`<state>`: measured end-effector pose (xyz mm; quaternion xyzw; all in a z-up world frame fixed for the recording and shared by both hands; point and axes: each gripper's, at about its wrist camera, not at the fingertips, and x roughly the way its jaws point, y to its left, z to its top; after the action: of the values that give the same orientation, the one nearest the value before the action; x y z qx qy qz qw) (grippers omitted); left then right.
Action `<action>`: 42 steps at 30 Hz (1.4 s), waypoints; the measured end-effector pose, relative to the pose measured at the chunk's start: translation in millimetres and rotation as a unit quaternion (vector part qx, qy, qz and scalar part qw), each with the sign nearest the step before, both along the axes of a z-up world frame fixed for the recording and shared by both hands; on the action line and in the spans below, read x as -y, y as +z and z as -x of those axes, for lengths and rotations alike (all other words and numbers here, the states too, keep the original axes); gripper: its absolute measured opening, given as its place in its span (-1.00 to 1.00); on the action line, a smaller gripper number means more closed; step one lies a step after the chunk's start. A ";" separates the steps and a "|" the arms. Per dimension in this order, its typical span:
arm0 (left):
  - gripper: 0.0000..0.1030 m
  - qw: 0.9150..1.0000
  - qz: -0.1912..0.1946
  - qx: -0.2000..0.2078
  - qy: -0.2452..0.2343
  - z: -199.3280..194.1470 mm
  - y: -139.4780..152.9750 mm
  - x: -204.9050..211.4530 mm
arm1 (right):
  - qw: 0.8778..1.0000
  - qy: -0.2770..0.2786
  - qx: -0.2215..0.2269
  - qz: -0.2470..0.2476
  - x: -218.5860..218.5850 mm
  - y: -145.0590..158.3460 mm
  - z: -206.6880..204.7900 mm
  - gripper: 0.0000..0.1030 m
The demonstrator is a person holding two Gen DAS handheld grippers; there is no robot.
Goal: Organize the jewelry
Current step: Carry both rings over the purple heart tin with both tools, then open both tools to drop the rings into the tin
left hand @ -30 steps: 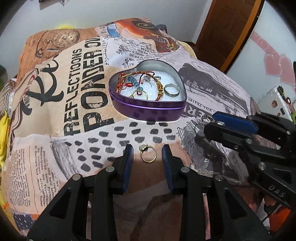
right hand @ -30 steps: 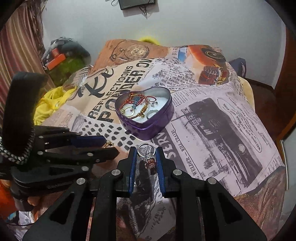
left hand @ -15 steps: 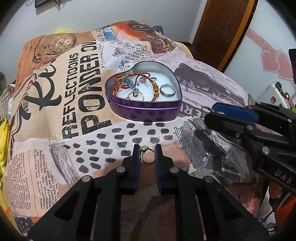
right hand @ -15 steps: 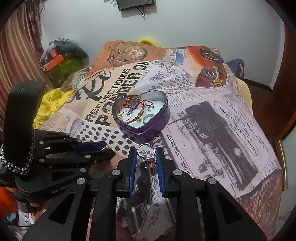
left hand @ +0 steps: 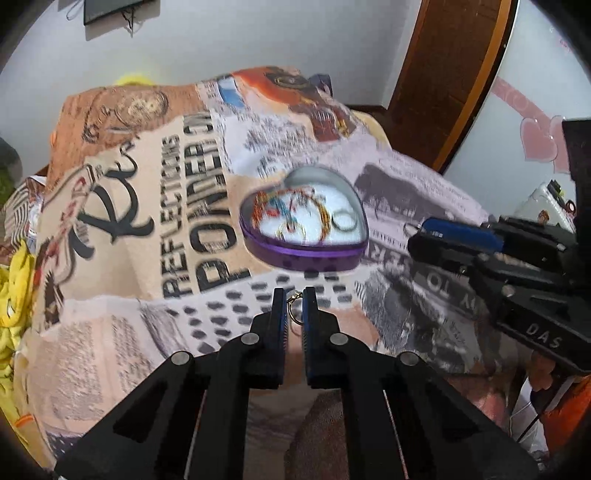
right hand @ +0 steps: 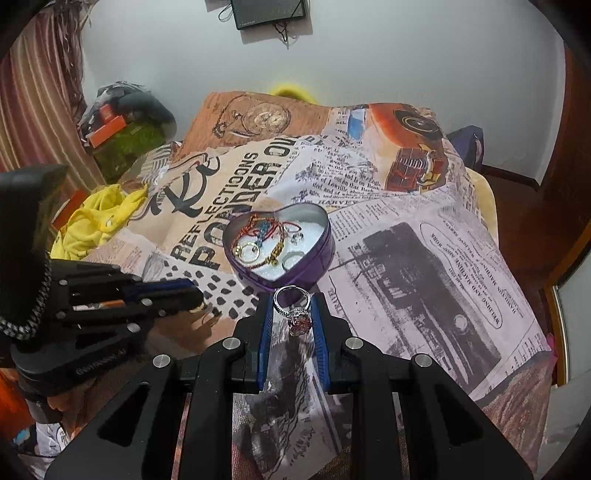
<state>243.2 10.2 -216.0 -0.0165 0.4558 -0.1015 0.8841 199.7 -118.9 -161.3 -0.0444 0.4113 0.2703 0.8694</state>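
A purple heart-shaped tin (left hand: pixel 314 254) (right hand: pixel 321 254) sits on the printed bedspread, holding bracelets (right hand: pixel 264 230) and several rings. My left gripper (left hand: pixel 294 301) is shut on a small gold ring (left hand: pixel 294 312) and holds it above the cloth, just short of the tin. My right gripper (right hand: pixel 293 306) is shut on a silver ring with a pink stone (right hand: pixel 295 314), held close in front of the tin's near point. In the left wrist view the right gripper (left hand: pixel 417 236) shows at the right.
The newspaper-print bedspread (right hand: pixel 406 258) covers the bed. Yellow cloth (right hand: pixel 92 221) and a cluttered bag (right hand: pixel 125 129) lie at the left. A wooden door (left hand: pixel 454 74) stands at the back right. A dark device (right hand: pixel 269 13) hangs on the wall.
My left gripper closed on the gold ring and lifted it off the cloth toward the tin. My right gripper rose a little, still holding the silver ring.
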 end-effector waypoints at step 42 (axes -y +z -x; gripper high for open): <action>-0.88 1.000 0.028 0.004 -0.009 -70.0 3.3 -3.0 | 1.000 -0.007 -0.016 -0.024 -24.8 -1.1 -68.6 -0.63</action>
<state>313.2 13.2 -212.8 -0.0363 0.4493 -0.1220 0.8842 268.3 -94.1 -162.4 -0.0160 0.4190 0.2748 0.8652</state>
